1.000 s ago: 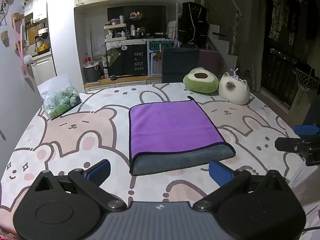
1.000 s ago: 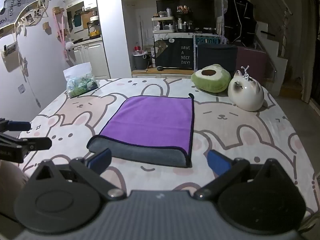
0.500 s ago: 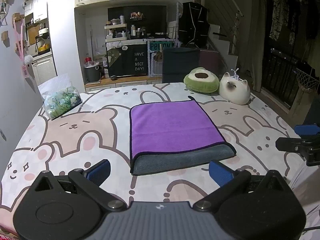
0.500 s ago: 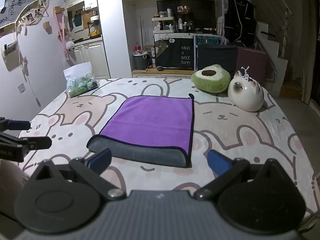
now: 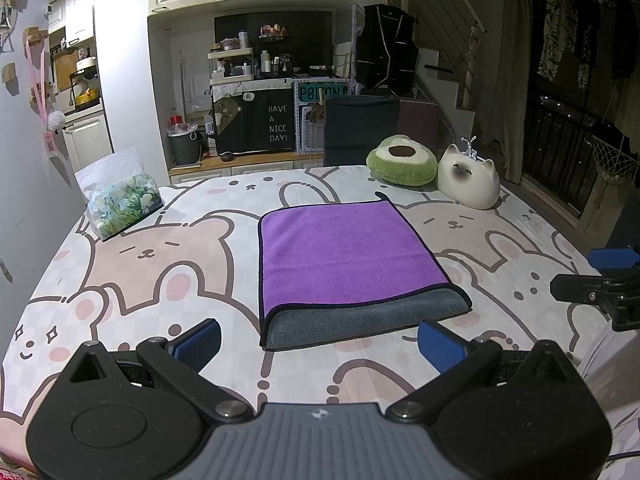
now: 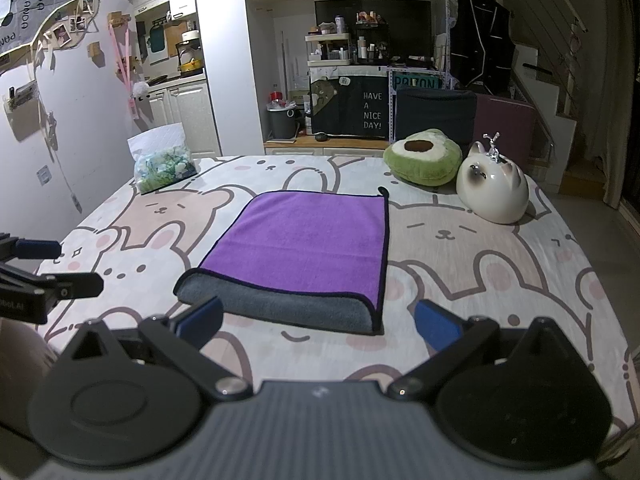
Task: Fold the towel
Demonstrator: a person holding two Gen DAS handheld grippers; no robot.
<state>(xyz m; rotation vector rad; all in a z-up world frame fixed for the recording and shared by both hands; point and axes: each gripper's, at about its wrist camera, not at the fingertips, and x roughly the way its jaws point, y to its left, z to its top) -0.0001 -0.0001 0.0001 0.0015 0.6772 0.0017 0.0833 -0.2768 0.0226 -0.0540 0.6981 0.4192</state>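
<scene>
Two grippers up, both spread wide, nothing between the blue pads on either one. Left gripper [image 5: 319, 340] hangs over the near edge of the bed, pads apart w/ the towel's near edge showing in the gap. Right gripper [image 6: 318, 322] same story: jaws wide, holding nothing, near edge of the towel framed between its pads. Each one also shows in the other's cam, left gripper at far left of the right wrist view, right gripper at far right of the left wrist view, both clear of the cloth.

Towel [image 5: 344, 256] lies flat mid-bed, not touched by either tool. Purple face up, dark trim round the edge; along the near side a grey band sticks out from under the purple layer, so it's lying doubled w/ the lower layer peeking out. Small loop tab at the far right corner.

Bedsheet [image 5: 168, 264] under it, cartoon bears & bunnies in pink and beige, pretty smooth around the towel.

Farther out: avocado plush [image 5: 402, 162] at the far right of the bed, white cat-shaped ceramic [image 5: 468, 184] just beside it, on its right, look close enough to touch but can't tell. Bag of green stuff [image 5: 120, 200] at the far left corner, well apart from the towel. Beyond the bed, a dark panel reading "HAVE A NICE DAY!" [image 5: 278, 123], shelves w/ bottles above it.
</scene>
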